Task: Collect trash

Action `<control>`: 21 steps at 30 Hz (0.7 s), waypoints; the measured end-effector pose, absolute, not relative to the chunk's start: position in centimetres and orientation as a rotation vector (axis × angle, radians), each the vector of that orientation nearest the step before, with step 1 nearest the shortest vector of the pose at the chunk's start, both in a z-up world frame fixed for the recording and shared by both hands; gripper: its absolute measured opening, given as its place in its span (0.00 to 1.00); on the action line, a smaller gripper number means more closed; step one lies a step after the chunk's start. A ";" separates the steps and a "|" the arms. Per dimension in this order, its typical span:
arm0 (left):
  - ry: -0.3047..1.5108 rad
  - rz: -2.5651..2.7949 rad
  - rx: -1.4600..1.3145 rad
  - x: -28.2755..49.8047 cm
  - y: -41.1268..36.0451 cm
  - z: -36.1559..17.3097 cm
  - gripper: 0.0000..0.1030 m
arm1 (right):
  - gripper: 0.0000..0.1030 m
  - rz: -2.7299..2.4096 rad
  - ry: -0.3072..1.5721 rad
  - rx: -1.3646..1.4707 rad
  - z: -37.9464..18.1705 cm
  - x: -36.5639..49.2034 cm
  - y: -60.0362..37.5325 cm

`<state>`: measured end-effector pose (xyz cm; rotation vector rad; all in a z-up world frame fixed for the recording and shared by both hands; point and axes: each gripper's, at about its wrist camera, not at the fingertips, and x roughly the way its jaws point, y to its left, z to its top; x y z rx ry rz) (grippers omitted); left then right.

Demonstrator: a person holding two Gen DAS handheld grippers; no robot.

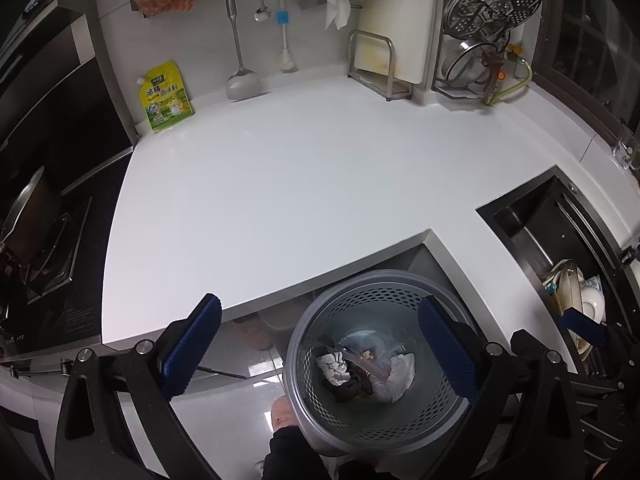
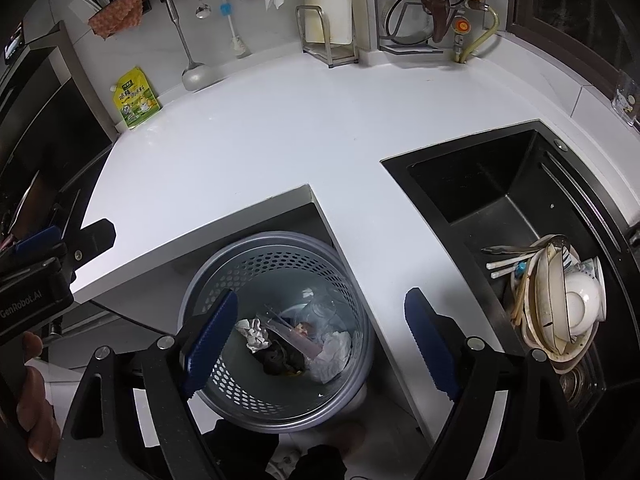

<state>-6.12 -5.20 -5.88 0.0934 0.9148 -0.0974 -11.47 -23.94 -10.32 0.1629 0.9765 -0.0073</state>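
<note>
Both tools, left tool [image 1: 320, 344] & right tool [image 2: 320, 344], are held spread & empty over the perforated bin [image 2: 276, 336] at lower centre, where crumpled trash [image 2: 296, 348] already lies, the white worktop [image 2: 260, 140] seemingly cleared.

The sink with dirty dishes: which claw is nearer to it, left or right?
Right. The right claw hangs open over the trash bin, just beside the sink. The left claw is open too, further from the sink, on the stove side.
</note>
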 end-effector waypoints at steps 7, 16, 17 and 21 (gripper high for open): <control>0.921 -0.067 0.114 -6.1 -5.3 -6.1 0.94 | 0.79 -0.013 0.963 0.160 -9.9 -11.5 -23.9; 0.921 -0.066 0.095 -6.1 -5.1 -6.2 0.94 | 0.79 -0.009 0.948 0.149 -9.3 -11.5 -23.6; 0.925 -0.066 0.093 -6.1 -5.1 -6.2 0.94 | 0.79 -0.009 0.947 0.148 -9.3 -11.5 -23.6; 0.929 -0.067 0.095 -6.0 -5.1 -6.3 0.94 | 0.79 -0.013 0.940 0.146 -8.9 -11.4 -23.7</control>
